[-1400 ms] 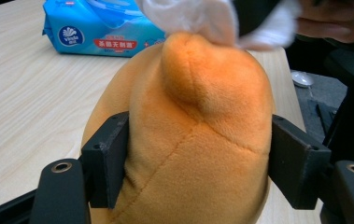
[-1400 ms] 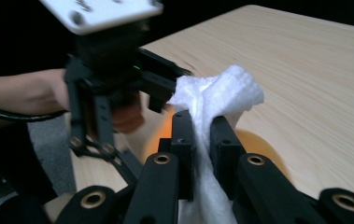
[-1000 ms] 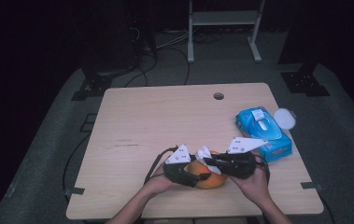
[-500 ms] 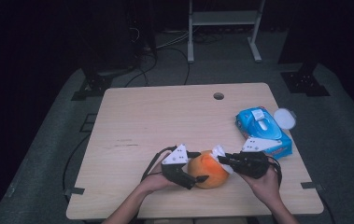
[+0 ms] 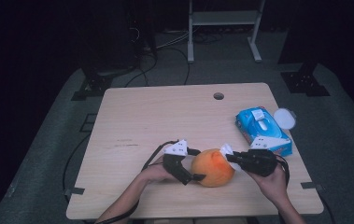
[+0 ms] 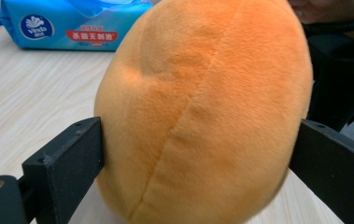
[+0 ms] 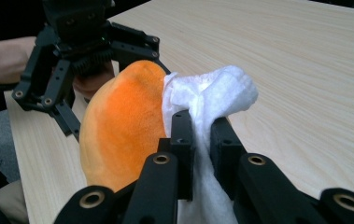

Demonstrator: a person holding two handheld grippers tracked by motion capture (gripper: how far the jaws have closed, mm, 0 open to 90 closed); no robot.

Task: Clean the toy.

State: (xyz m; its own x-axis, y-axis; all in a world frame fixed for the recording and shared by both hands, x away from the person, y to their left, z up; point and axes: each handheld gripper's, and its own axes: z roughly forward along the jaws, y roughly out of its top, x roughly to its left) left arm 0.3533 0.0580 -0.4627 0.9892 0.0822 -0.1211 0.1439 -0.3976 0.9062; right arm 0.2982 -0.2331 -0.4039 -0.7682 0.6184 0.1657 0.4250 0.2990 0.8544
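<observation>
The plush orange has just been released by the left fingers, while the white wipe is kept clenched in the right fingers against it.

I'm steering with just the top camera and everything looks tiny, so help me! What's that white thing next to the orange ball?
Observer: It's a crumpled white wipe. The right gripper has it pinched in its shut jaws, and it is touching the orange plush toy.
Operator: Is the other gripper squeezing the toy?
Observer: It doesn't look like it. The left gripper has just been opening its jaws. They stand wide on either side of the toy, and the plush shows no dent there.
Operator: What's on the side of the blue pack?
Observer: The blue pack has a round logo and a red label strip with writing on it.
</observation>
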